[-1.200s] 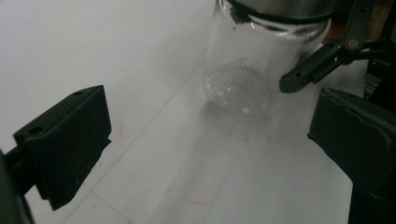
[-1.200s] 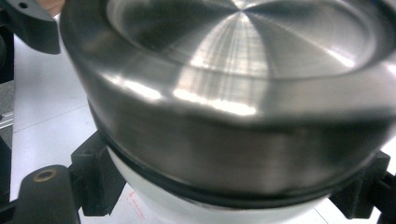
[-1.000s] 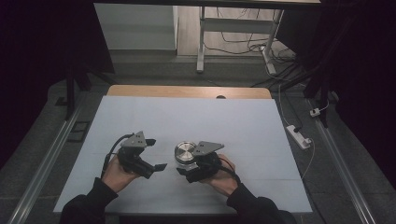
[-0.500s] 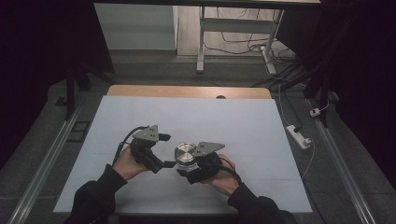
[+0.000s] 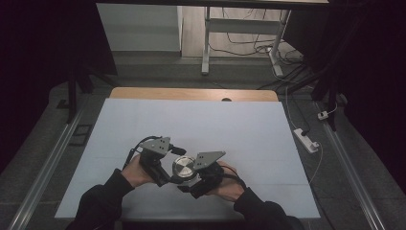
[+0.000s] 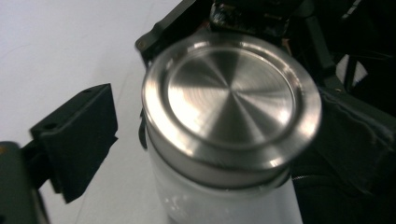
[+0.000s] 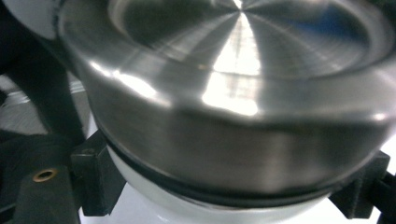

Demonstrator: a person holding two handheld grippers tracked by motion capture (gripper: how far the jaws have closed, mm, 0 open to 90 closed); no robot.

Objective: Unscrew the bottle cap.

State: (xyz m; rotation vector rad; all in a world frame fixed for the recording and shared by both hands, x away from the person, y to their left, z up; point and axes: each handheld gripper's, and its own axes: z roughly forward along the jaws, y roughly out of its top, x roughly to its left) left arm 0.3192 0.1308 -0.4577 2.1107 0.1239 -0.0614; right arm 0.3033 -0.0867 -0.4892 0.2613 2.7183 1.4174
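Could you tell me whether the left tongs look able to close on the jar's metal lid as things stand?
Probably yes: the left tongs are open right beside the metal lid, nothing between them. The right tongs clamp the frosted jar lower down, leaving the lid free.

- Lid (image 6: 232, 100): brushed metal, glossy, fine concentric rings.
- Jar (image 6: 219, 205) body: frosted, translucent, smooth.
- Gripper jaws: matt black plastic.
- Table (image 5: 239, 124): matt white sheet; bare wood strip at 12 o'clock.

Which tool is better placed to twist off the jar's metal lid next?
Probably the left tool: its jaws stand open beside the lid, while the right tool clamps the jar below.
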